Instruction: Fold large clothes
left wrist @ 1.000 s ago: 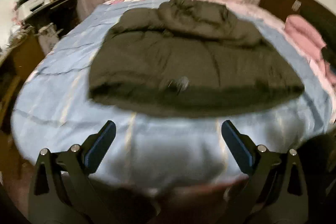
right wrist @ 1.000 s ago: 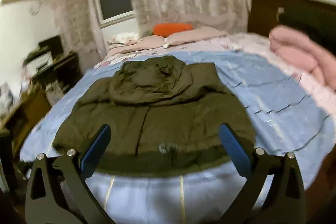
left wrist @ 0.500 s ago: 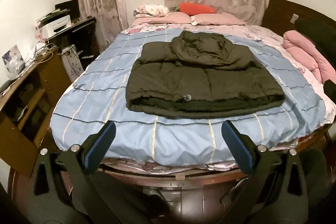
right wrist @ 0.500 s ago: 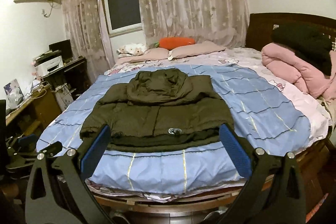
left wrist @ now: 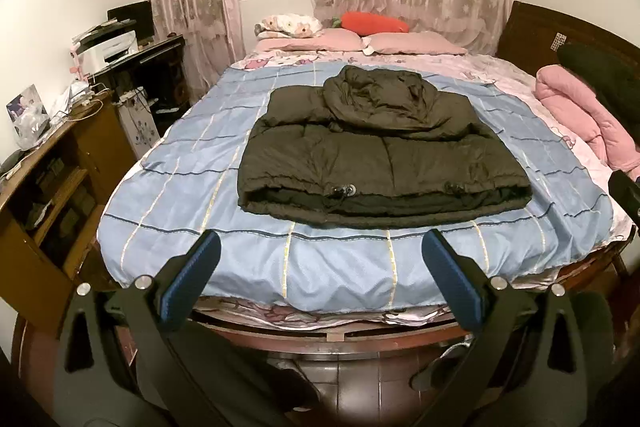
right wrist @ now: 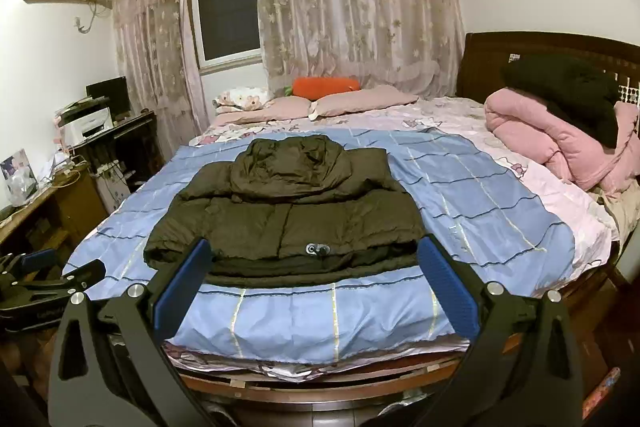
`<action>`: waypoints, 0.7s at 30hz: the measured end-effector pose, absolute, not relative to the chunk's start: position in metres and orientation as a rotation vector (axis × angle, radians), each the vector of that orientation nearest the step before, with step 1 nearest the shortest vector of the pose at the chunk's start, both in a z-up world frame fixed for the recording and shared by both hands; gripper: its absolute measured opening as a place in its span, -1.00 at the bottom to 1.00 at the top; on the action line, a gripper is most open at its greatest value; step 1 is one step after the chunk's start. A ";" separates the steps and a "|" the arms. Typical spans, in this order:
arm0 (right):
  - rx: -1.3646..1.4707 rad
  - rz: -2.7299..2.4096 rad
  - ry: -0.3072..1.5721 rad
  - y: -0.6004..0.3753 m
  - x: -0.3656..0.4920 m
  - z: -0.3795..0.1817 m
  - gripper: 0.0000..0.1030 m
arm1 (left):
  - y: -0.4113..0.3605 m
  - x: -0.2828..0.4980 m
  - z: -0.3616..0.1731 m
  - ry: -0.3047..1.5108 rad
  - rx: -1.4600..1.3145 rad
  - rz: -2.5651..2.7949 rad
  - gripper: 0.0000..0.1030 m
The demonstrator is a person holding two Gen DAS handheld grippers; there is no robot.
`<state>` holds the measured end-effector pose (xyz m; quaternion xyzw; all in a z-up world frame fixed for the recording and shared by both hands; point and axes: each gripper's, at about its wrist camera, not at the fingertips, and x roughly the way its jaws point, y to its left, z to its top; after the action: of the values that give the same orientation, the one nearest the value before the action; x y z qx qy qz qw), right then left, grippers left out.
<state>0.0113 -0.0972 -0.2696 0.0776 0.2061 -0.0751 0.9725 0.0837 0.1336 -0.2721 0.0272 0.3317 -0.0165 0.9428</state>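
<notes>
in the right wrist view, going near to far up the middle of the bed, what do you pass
right gripper → blue striped quilt → dark puffer jacket → floral sheet → pink pillows → orange cushion → lace curtains

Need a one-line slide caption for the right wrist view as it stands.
Open right tool hovers off the bed's foot, facing a folded dark hooded puffer jacket on the blue quilt.
</notes>
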 end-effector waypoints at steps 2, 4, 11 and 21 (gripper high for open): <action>0.157 -0.154 0.416 -0.097 0.012 -0.270 0.97 | 0.134 0.086 -0.273 0.680 0.053 -0.035 0.96; 0.154 -0.156 0.415 -0.098 0.013 -0.270 0.97 | 0.134 0.087 -0.274 0.686 0.050 -0.036 0.96; 0.158 -0.164 0.427 -0.101 0.018 -0.274 0.97 | 0.137 0.097 -0.285 0.715 0.040 -0.034 0.96; 0.152 -0.160 0.449 -0.098 0.029 -0.285 0.97 | 0.138 0.107 -0.295 0.741 0.027 -0.040 0.96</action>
<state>0.0293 -0.0978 -0.2852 0.0754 0.2224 -0.0790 0.9688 0.1074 0.1384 -0.2955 0.0133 0.3620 -0.0193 0.9319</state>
